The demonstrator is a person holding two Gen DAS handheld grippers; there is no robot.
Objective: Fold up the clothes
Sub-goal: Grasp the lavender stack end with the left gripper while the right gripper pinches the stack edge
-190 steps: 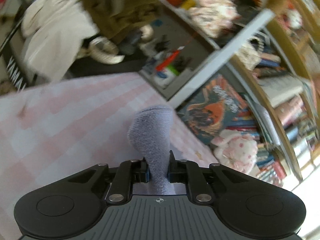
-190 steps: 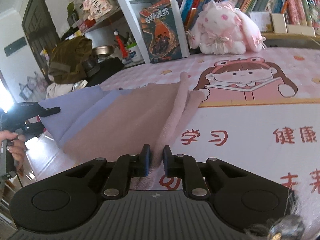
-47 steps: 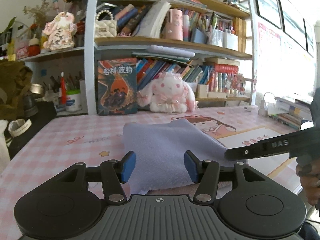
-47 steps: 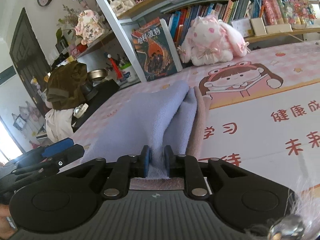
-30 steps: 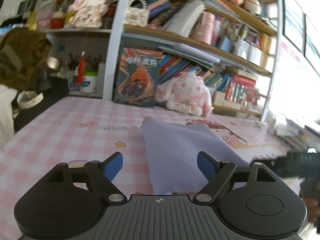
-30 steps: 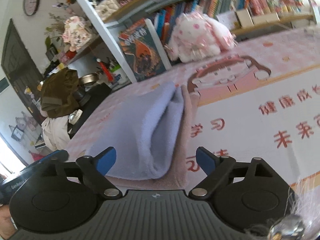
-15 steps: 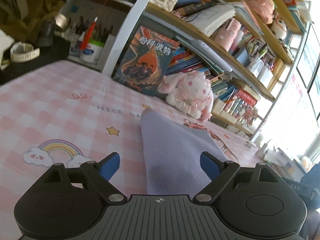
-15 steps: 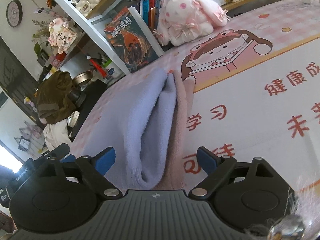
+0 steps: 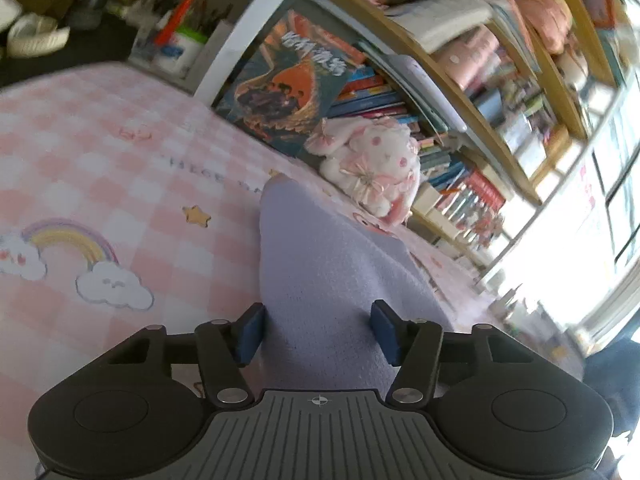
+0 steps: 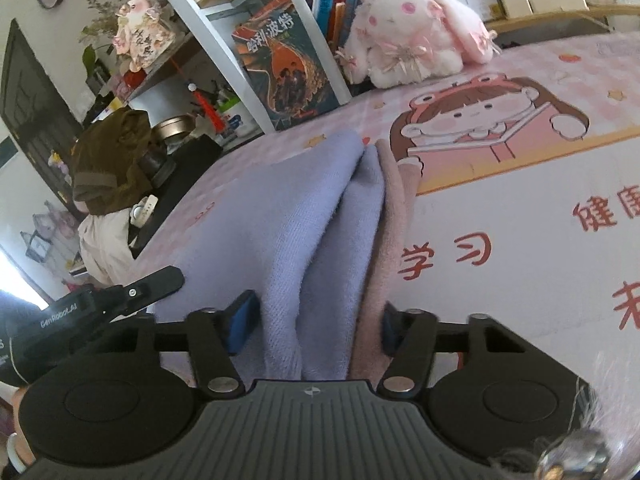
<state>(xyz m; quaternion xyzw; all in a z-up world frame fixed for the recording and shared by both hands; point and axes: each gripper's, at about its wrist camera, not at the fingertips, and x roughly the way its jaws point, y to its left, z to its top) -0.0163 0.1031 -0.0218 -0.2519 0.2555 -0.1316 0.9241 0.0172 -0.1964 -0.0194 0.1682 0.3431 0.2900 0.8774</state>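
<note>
The folded cloth (image 10: 320, 216) is straddled low in frame by both spread tools, left tool (image 9: 318, 332) and right tool (image 10: 316, 322), nothing pinched, on the desk (image 9: 100, 184).

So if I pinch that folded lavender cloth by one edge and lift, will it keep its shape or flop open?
It will probably flop: the lavender cloth looks like soft fleece, its layers lying in rounded, loose folds with nothing pinning them. It likely weighs little. The fuzzy nap probably helps the right gripper grip it. The pink layer beneath might drag along or stay behind.
</note>
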